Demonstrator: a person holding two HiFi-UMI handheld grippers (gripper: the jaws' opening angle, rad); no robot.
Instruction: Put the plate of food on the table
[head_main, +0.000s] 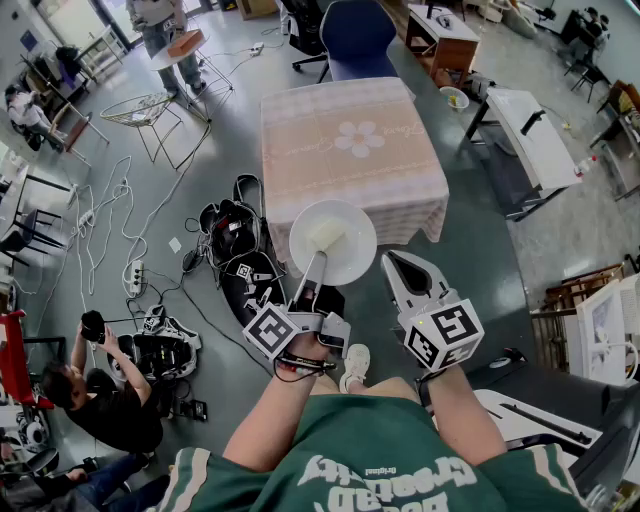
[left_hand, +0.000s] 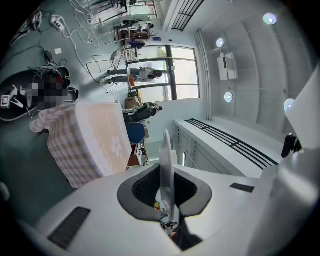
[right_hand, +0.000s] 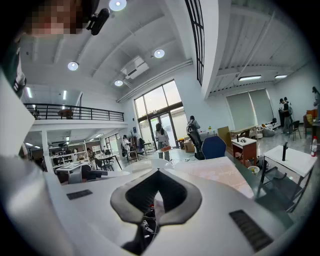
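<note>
we are holding the plate (head_main: 352, 245) by its rim with our left gripper (head_main: 318, 266). its jaws are pinched tight on the edge. the pale food (head_main: 325, 234) sits on the plate. the plate is up in the air, close to the near side of the table (head_main: 350, 140), and it is not resting on the cloth yet. our right gripper (head_main: 408, 268) is beside the plate with its jaws together and nothing in them. we think the carrying is nearly done. what is left is to move over the table, set the plate down flat and let go.
</note>
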